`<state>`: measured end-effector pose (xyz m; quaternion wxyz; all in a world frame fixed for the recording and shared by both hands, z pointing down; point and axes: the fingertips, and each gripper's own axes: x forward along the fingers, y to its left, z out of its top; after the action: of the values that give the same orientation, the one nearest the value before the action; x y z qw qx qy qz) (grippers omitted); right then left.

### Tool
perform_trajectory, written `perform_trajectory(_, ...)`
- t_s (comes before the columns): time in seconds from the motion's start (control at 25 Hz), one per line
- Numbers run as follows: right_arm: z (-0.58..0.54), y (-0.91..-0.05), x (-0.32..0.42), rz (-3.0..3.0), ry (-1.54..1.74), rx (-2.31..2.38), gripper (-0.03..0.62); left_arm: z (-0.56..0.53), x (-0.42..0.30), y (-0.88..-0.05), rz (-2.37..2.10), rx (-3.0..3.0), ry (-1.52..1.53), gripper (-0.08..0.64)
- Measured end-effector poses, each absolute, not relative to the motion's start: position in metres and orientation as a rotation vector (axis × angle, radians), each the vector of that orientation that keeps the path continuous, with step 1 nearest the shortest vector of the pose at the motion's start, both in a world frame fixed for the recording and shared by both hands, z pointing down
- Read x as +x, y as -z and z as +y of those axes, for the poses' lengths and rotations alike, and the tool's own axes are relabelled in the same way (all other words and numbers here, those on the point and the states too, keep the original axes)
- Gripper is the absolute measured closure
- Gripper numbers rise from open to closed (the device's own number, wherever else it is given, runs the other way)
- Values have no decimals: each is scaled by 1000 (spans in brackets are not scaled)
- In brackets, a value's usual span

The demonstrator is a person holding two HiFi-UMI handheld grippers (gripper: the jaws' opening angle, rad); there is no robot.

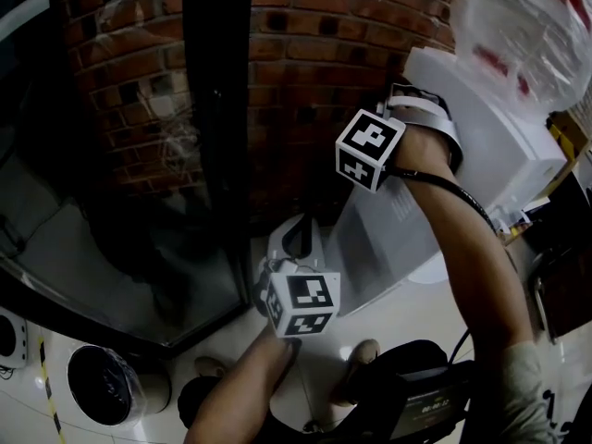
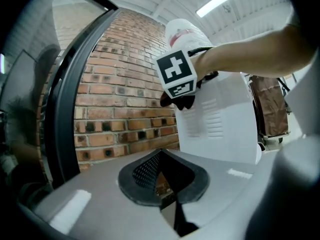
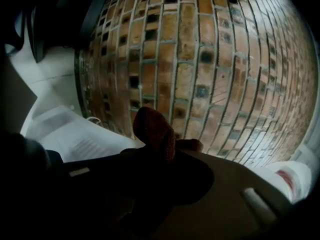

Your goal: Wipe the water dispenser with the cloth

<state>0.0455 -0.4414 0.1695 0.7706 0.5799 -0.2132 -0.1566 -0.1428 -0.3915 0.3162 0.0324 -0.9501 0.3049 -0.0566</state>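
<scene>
The white water dispenser [image 1: 481, 155] stands at the right against a brick wall, with a plastic-wrapped bottle [image 1: 527, 26] on top. My right gripper [image 3: 156, 156] is shut on a reddish-brown cloth [image 3: 155, 131]. Its marker cube [image 1: 370, 149] hangs at the dispenser's upper left side. In the left gripper view the dark cloth [image 2: 181, 100] touches the left edge of the dispenser [image 2: 220, 119], just below the cube. My left gripper [image 1: 296, 237] is lower, in front of the dispenser. Its jaws meet at the tips with nothing between them [image 2: 160, 156].
A black door frame [image 1: 217, 109] with glass panes stands left of the brick wall [image 1: 305, 63]. A round bin with a dark liner [image 1: 106, 387] sits on the tiled floor at the lower left. A brown paper bag [image 2: 272, 104] lies behind the dispenser.
</scene>
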Motion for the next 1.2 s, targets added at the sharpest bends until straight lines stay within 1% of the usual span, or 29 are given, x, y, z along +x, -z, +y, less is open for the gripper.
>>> perform_trajectory(0.44,-429,-316,49,-505,153,1075,488,-385,-164,-350,937,-2949,327,560)
perform_trajectory(0.76,-409,-434,41,-528,35,894,486,-377,-168,-361,912,-2963,374,560)
perform_trajectory(0.92,-402,-491,38,-539,5,806,486,-376,-176,-370,922,-2967,406,560)
perform_trajectory(1.2,-398,-561,35,-601,-8,738,485,-376,-179,-379,928,-3020,432,560)
